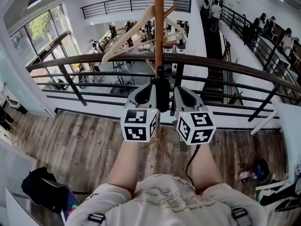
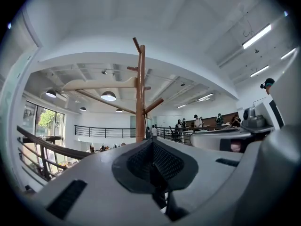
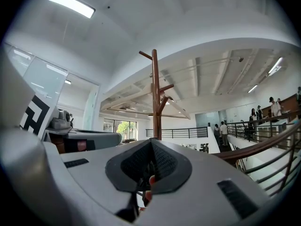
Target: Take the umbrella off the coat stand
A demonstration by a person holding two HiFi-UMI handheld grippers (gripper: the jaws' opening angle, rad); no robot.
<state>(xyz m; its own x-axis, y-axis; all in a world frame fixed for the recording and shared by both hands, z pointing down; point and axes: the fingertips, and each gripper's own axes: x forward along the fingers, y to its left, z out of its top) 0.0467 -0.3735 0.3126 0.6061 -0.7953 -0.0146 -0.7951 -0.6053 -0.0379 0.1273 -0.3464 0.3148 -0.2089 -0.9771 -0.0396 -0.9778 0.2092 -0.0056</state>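
The wooden coat stand (image 1: 159,27) rises straight ahead of me, with a pale wooden hanger (image 1: 128,34) on one of its pegs. A dark, narrow thing (image 1: 163,91), apparently the folded umbrella, hangs against the pole and is mostly hidden between the two grippers. My left gripper (image 1: 149,87) and right gripper (image 1: 181,90) are side by side, level, on either side of it. In the left gripper view the gripper (image 2: 151,147) has its pads together, with the stand (image 2: 140,93) beyond. The right gripper (image 3: 151,145) is shut too, facing the stand (image 3: 155,98). Neither gripper view shows the umbrella.
A dark curved railing (image 1: 94,58) runs just behind the stand, with a drop to a lower floor beyond. A black bag (image 1: 40,187) lies on the wood floor at lower left. Small items (image 1: 247,175) lie at lower right. People stand on the far walkway (image 1: 211,8).
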